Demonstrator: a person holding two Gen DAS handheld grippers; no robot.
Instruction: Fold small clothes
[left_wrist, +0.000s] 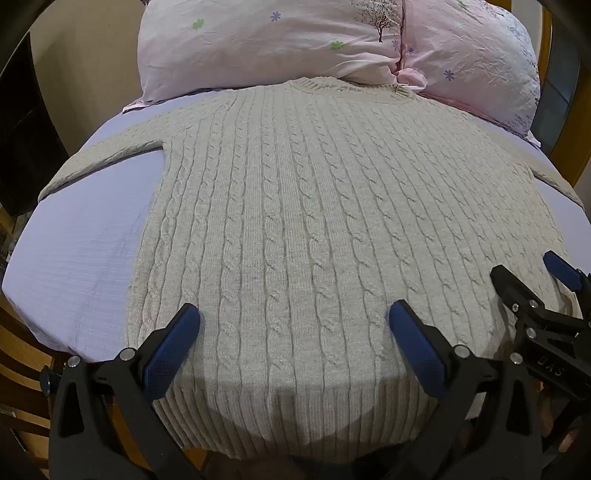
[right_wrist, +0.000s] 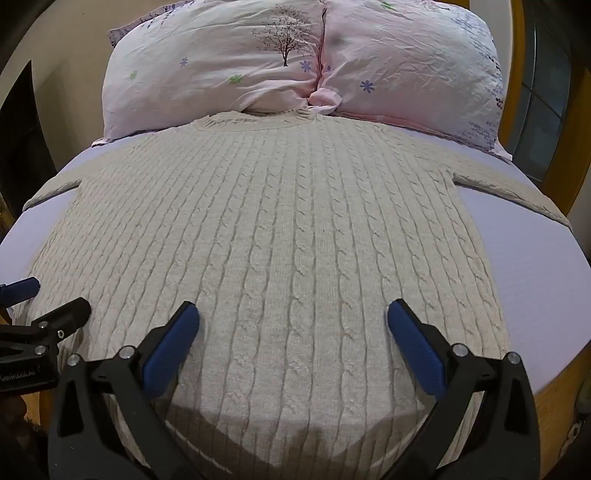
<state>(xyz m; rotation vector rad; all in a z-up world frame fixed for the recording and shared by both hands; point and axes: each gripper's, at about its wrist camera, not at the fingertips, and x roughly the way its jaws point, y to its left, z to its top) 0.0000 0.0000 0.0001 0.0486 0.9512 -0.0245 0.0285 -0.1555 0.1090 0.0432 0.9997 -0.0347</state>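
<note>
A cream cable-knit sweater (left_wrist: 303, 221) lies flat and spread out on a lilac bed sheet (left_wrist: 85, 243), collar toward the pillows, hem at the near edge, both sleeves stretched sideways. It fills the right wrist view too (right_wrist: 280, 236). My left gripper (left_wrist: 294, 314) is open and empty just above the hem, left of middle. My right gripper (right_wrist: 293, 312) is open and empty above the hem, right of middle; it also shows in the left wrist view (left_wrist: 524, 273). The left gripper shows at the left edge of the right wrist view (right_wrist: 55, 295).
Two pink flowered pillows (right_wrist: 221, 70) (right_wrist: 413, 66) lie at the head of the bed, touching the collar. A wooden bed frame (right_wrist: 554, 398) borders the mattress. Bare sheet (right_wrist: 535, 258) lies on both sides of the sweater.
</note>
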